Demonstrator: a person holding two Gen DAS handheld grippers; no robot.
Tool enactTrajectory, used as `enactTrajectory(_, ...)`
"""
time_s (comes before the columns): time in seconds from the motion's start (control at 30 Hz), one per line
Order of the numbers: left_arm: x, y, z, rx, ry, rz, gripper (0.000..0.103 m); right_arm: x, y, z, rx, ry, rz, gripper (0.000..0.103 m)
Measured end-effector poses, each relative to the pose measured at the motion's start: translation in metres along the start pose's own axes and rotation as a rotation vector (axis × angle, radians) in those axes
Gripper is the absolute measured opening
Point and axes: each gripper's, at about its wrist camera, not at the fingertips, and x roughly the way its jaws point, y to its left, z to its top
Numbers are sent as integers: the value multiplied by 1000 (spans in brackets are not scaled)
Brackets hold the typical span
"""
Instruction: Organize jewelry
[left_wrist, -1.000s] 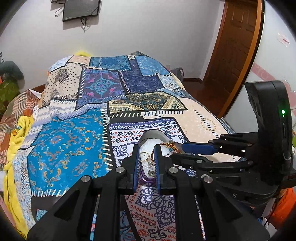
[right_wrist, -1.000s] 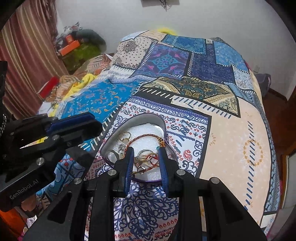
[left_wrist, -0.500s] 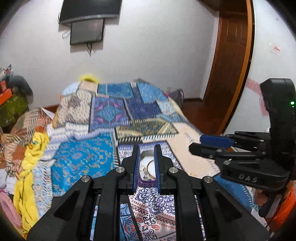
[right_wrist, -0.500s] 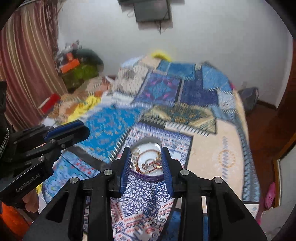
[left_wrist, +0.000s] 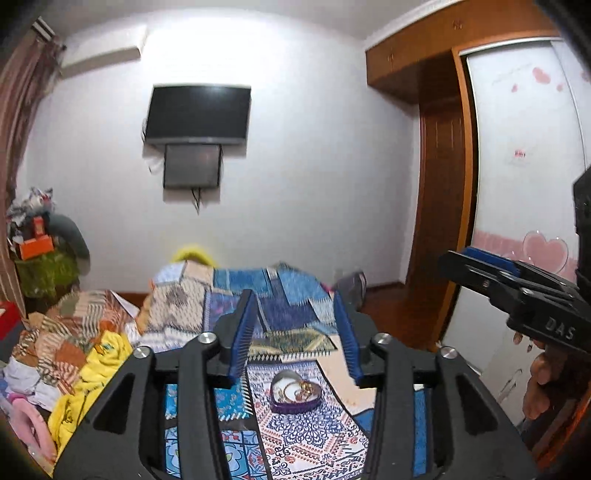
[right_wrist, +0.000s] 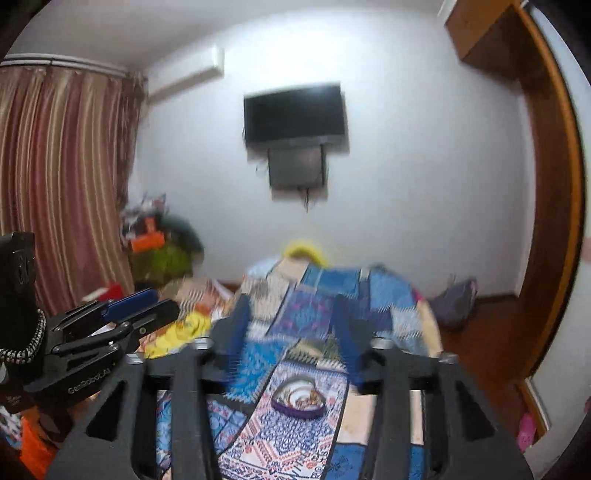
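A purple heart-shaped jewelry box (left_wrist: 295, 395) sits open on the patterned bedspread (left_wrist: 306, 439), with gold bangles and chains inside. It also shows in the right wrist view (right_wrist: 300, 400). My left gripper (left_wrist: 295, 332) is open and empty, raised well above and back from the box. My right gripper (right_wrist: 295, 339) is open and empty too, equally far back. Each gripper appears at the edge of the other's view: the right one (left_wrist: 480, 269) and the left one (right_wrist: 140, 310).
A bed fills the middle, with piled clothes (left_wrist: 66, 350) on its left side. A wall television (left_wrist: 197, 114) hangs ahead. A wooden door and wardrobe (left_wrist: 443, 221) stand at the right, striped curtains (right_wrist: 62, 184) at the left.
Both grippers have pulled up and back from the box, so it now looks small and far. Both have opened from nearly shut to wide.
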Motion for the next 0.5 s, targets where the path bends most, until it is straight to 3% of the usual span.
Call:
enactTrajectory(0.07, -11, -2, -1, -3, -27, 21, 71, -13, 7, -2, -17, -51, -48, 71)
enactTrajectory(0.17, -24, -2, -5, -26, -59, 63, 97, -19, 13, -8, -25, -81, -106, 83)
enactTrajectory(0.33, -30, 1, -9, -50, -59, 87, 101, -20, 18, -14, -25, -96, -183, 103)
enactTrajectory(0.5, -35, 0, -14, -44, -48, 119, 101, -18, 17, -12, -7, -75, -192, 103)
